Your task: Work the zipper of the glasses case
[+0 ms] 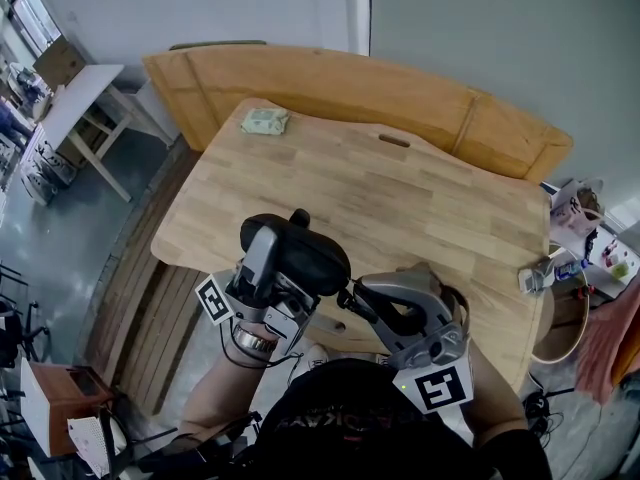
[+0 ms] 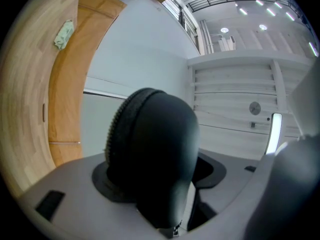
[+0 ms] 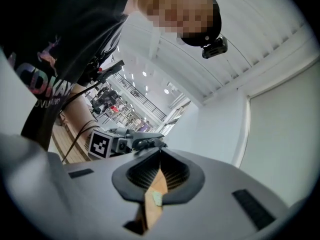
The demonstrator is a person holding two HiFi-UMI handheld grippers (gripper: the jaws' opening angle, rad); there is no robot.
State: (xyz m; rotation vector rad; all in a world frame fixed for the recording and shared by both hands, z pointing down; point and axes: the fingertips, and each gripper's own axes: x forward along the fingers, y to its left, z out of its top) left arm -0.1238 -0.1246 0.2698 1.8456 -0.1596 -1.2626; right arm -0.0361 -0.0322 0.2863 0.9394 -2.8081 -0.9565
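Note:
A black oval glasses case (image 1: 300,253) is held up over the near edge of the wooden table (image 1: 420,208). My left gripper (image 1: 282,260) is shut on it from below. In the left gripper view the case (image 2: 152,149) fills the gap between both pads, its ribbed zipper seam (image 2: 116,126) running down its left side, with a small metal zipper piece (image 2: 175,230) at its near end. My right gripper (image 1: 348,295) reaches in from the right, its tips at the case's right end. Its jaws (image 3: 160,153) meet; no zipper pull shows between them.
A pale green folded packet (image 1: 265,121) lies at the table's far left corner. Long wooden boards (image 1: 350,83) lean behind the table. A small grey device (image 1: 535,276) sits at the table's right edge, with clutter beyond it. The person's body is close below.

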